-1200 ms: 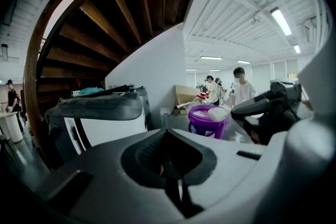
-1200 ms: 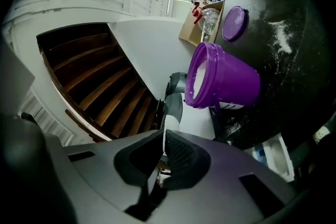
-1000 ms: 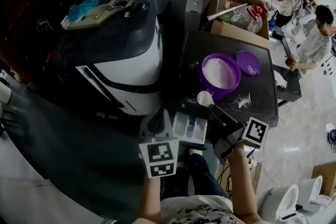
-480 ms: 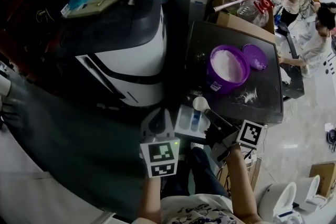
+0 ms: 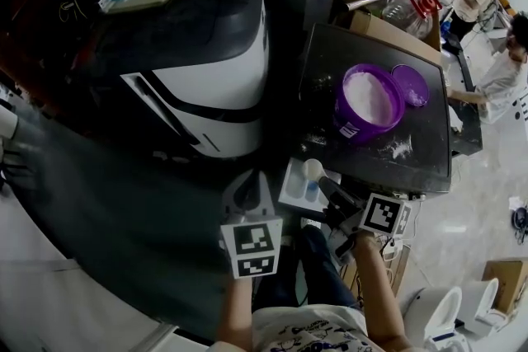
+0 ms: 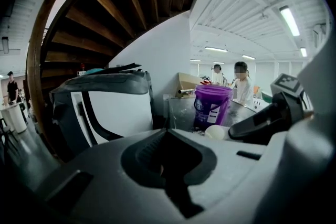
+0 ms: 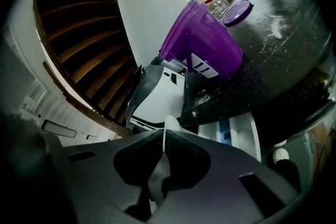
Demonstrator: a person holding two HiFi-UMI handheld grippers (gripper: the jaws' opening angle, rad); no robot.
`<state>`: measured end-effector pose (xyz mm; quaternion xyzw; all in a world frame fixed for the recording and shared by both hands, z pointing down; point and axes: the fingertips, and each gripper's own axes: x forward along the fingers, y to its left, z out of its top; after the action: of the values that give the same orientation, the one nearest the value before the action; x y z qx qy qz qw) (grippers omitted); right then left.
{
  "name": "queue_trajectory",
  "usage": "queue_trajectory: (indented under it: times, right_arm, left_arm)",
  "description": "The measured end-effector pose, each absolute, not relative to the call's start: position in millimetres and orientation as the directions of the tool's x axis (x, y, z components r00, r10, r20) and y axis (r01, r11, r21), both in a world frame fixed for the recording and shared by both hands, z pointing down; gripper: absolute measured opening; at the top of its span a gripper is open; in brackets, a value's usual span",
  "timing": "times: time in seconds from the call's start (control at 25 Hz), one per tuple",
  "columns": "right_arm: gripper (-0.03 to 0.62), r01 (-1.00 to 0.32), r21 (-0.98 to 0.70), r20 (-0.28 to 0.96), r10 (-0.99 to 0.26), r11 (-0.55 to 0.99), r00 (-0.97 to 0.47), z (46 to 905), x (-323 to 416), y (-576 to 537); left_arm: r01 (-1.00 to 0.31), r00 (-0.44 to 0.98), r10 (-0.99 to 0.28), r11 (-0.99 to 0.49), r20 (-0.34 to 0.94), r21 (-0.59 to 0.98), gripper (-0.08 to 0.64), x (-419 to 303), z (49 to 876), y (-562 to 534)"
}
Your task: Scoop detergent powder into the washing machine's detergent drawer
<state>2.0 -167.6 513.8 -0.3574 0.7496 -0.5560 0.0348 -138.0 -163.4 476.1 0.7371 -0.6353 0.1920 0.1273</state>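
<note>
Being gripped by its handle between closed jaws of right gripper (image 5: pixel 332 189), white scoop (image 5: pixel 312 170) is held with bowl directly above detergent drawer (image 5: pixel 288 195). Drawer is pulled out from washing machine (image 5: pixel 206 86). Left gripper (image 5: pixel 250 182) is held just left of drawer, jaws pressed together, nothing between. Purple detergent tub (image 5: pixel 353 128), filled with white powder (image 5: pixel 369 93), is set beyond drawer on black table (image 5: pixel 330 66). Purple lid (image 5: pixel 411 85) is laid farther beyond drawer, to right.
</note>
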Motion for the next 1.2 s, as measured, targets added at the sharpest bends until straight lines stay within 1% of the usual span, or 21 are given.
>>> queue_trajectory:
  times: [0.08,0.24,0.4,0.64,0.92,1.2]
  right_arm:
    - [0.020,-0.535,-0.833,0.376,-0.565,0.141,-0.735,518.9,-1.2,-165.3]
    - [0.020,-0.613,-0.757,0.427,-0.541,0.225,-0.725,527.1,-6.4,-165.0]
    - [0.020,-0.709,-0.637,0.497,-0.542,0.302,-0.678,536.0,-5.0,-167.3]
    - [0.020,-0.782,-0.460,0.571,-0.535,0.420,-0.623,547.1,-9.0,-166.6]
    - [0.020,-0.809,-0.229,0.634,-0.547,0.541,-0.546,557.9,-16.8,-164.3]
    - [0.020,-0.755,0.037,0.670,-0.577,0.655,-0.467,568.2,-28.1,-162.0]
  left_arm:
    - [-0.986,0.116,-0.886,-0.157,0.450,-0.055,0.003,-139.9,479.5,-162.0]
    - [-0.987,0.110,-0.882,-0.150,0.457,-0.051,0.003,-142.3,484.5,-160.2]
    - [-0.988,0.107,-0.880,-0.146,0.463,-0.048,0.003,-143.9,487.4,-159.5]
    - [-0.990,0.098,-0.877,-0.133,0.470,-0.043,0.003,-144.4,494.2,-158.4]
    - [-0.991,0.094,-0.874,-0.128,0.477,-0.037,0.003,-145.2,498.9,-154.5]
    - [-0.993,0.083,-0.872,-0.114,0.483,-0.037,0.003,-151.2,503.8,-148.8]
